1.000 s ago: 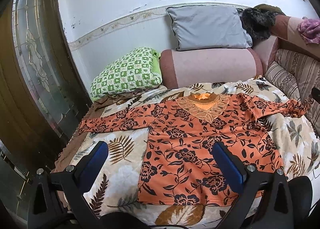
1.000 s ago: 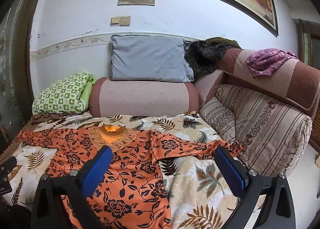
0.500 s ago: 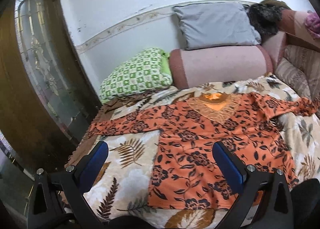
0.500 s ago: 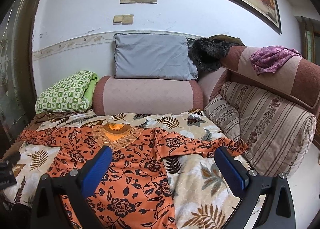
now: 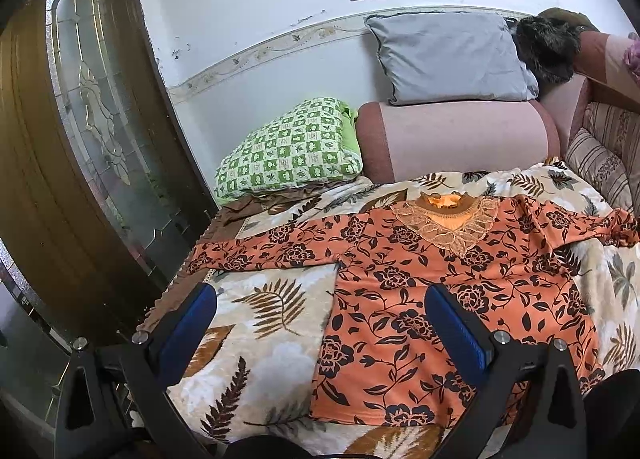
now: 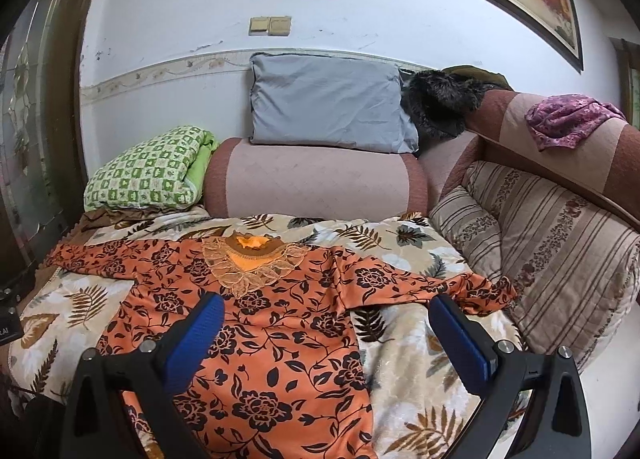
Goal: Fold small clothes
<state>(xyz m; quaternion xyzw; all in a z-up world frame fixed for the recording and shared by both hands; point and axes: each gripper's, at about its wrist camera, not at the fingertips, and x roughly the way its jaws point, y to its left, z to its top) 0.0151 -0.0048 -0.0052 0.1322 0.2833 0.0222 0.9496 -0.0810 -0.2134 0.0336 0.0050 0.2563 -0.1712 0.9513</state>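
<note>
Left gripper (image 5: pixel 320 323) spread wide, empty, above blanket (image 5: pixel 260 359). Right gripper (image 6: pixel 326 323) likewise spread, gripping nothing. Orange floral top (image 5: pixel 440 291) flat on blanket ahead of both, sleeves out sideways, lace collar (image 6: pixel 250 265) at far end. Green checked pillow (image 5: pixel 288 147) beyond, left.

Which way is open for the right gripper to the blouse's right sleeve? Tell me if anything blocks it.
Probably straight ahead: the right gripper is open, and the sleeve lies flat on the blanket with nothing on it. The striped cushion crowds its cuff.
</note>
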